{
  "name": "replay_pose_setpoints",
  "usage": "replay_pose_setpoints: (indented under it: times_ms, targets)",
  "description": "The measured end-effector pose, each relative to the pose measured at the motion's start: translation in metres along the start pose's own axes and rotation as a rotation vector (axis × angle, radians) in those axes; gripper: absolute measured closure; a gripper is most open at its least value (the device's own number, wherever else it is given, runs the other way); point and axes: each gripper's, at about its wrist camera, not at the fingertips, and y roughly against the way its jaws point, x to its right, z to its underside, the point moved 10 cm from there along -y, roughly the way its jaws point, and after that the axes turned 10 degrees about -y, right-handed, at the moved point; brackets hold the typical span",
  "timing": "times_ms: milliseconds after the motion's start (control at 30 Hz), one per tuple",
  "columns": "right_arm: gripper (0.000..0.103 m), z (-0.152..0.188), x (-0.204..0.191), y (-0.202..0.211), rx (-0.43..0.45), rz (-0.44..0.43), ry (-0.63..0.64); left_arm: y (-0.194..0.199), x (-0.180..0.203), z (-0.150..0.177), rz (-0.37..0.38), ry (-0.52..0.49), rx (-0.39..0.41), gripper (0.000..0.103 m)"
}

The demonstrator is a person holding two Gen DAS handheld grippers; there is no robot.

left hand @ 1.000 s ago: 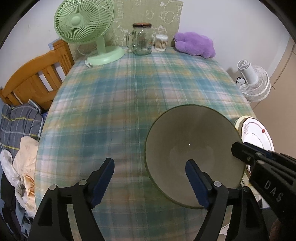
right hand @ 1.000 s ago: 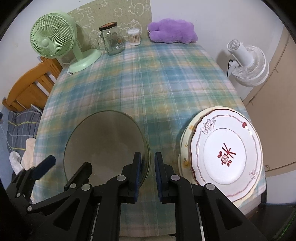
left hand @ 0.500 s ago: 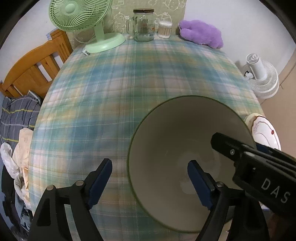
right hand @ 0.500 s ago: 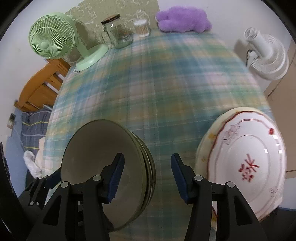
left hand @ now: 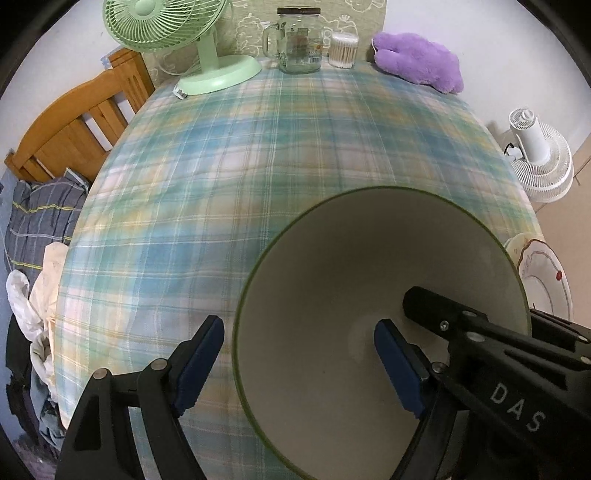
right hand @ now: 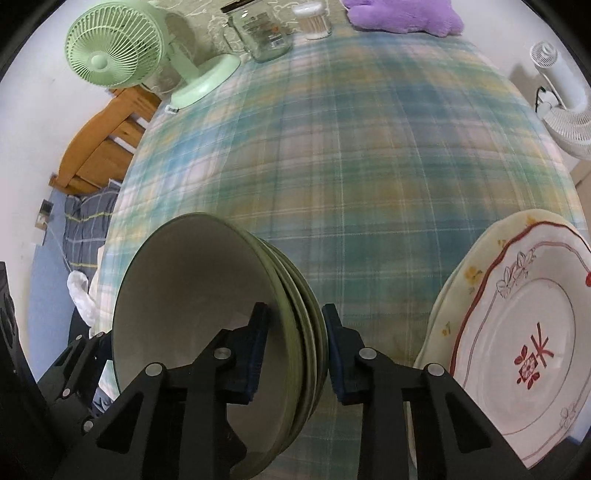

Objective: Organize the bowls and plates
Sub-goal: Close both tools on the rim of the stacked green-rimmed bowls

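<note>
Right wrist view shows the right gripper with its jaws set narrowly astride the rims of a stack of bowls, one pad inside the top bowl and one outside, though contact is hard to judge. The stack is at the near edge of the table, mouth tilted toward the camera. Just right of it, a stack of plates lies at the near right corner. The left gripper stands wide, its right finger inside the bowl, its left finger outside. Along the far edge are a green fan, a glass jar, cotton swabs and a purple plush.
</note>
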Motion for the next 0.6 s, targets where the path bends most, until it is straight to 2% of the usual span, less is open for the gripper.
replay_pose_setpoints:
  times_ms: [167, 467, 600]
  targets:
    - [0.071, 0.0, -0.002, 0.0, 0.003, 0.004, 0.014, -0.003, 0.002, 0.0, 0.045, -0.004, 0.013, 0.021]
    - [0.069, -0.001, -0.001, -0.001, 0.025, 0.04, -0.025, -0.006, 0.014, -0.007, 0.161, -0.05, 0.067, 0.035]
    - [0.069, -0.001, -0.001, 0.0, 0.038, 0.058, -0.044, -0.005, 0.014, -0.008, 0.192, -0.054, 0.078, 0.037]
